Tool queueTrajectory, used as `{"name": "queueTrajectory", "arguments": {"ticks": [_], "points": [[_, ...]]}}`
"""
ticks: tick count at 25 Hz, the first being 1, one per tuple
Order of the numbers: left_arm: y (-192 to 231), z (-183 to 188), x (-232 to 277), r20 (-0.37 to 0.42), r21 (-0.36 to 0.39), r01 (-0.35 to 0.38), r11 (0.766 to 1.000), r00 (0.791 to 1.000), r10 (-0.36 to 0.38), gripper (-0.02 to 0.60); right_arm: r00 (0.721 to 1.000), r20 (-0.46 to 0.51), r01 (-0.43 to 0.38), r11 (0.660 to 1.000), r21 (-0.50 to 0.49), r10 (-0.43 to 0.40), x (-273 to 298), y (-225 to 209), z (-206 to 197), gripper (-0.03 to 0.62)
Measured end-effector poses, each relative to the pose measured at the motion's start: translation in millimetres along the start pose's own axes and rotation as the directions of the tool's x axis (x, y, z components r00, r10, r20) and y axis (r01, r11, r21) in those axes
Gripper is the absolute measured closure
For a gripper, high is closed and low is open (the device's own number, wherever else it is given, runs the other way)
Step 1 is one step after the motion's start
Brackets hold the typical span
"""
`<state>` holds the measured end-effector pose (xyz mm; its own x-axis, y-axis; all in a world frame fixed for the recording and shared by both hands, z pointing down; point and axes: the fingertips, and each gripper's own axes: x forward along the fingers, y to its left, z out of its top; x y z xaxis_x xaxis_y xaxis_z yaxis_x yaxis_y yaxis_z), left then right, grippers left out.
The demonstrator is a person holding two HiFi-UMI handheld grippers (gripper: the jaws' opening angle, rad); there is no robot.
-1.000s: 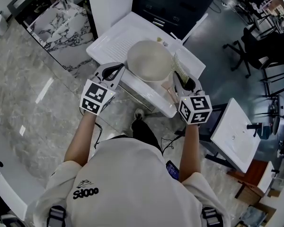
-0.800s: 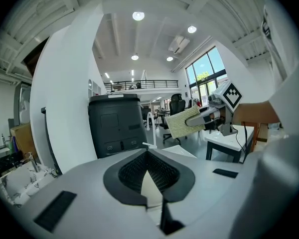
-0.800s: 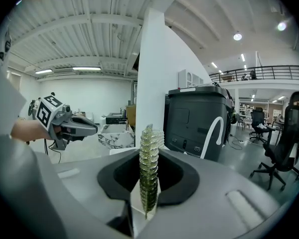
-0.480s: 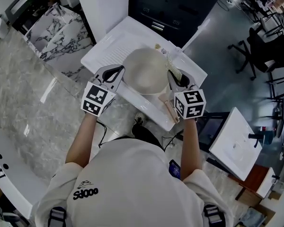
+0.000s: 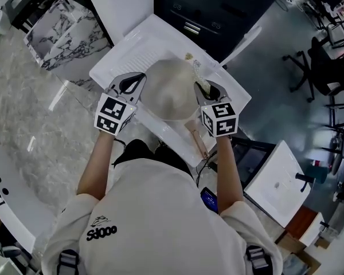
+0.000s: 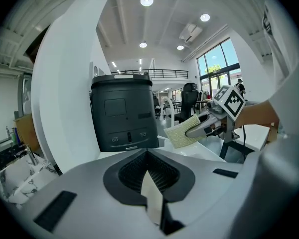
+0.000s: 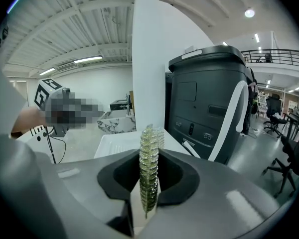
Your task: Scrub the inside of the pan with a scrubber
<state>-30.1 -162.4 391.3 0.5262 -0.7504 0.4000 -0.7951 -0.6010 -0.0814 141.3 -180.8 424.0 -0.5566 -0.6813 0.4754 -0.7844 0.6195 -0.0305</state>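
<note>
Both grippers have closed in on the pan since a second ago, and the scrubber now reaches over the pan's far right rim.

Seen from above, a person stands at a white draining board [image 5: 132,47]. A round, cream-coloured pan [image 5: 169,93] rests on it between the two tools, its wooden handle [image 5: 196,142] pointing near and to the right.

The left gripper [image 5: 136,80] sits at the pan's left edge. Its jaws are clamped on a thin cream edge, which looks like the pan's rim.

The right gripper [image 5: 209,90] pinches a pale green mesh scrubber [image 5: 196,73] edge-on, and most of the pad sticks out beyond the jaws.

The pan looks rigid and smooth, with some weight. It would probably slide or tip on the slick white board once scrubbing pressure comes on, so a firm hold on the rim or handle seems wise.

The scrubber looks light and soft. It is likely to bend, so press its flat face down rather than its edge.
</note>
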Motion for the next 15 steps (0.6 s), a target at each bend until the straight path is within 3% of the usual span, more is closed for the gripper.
{"name": "queueTrajectory", "arguments": {"ticks": [10,15], "points": [[19,-14,29,-0.047,0.000,0.063,0.998,0.997,-0.063,0.577,0.992,-0.118,0.061,0.994,0.089,-0.050,53,-19,-36,0.520],[34,-21,45,-0.062,0.005,0.142,0.990,0.988,-0.141,0.575,0.971,-0.199,0.164,0.974,0.155,-0.132,80,-34,-61,0.520]]}}
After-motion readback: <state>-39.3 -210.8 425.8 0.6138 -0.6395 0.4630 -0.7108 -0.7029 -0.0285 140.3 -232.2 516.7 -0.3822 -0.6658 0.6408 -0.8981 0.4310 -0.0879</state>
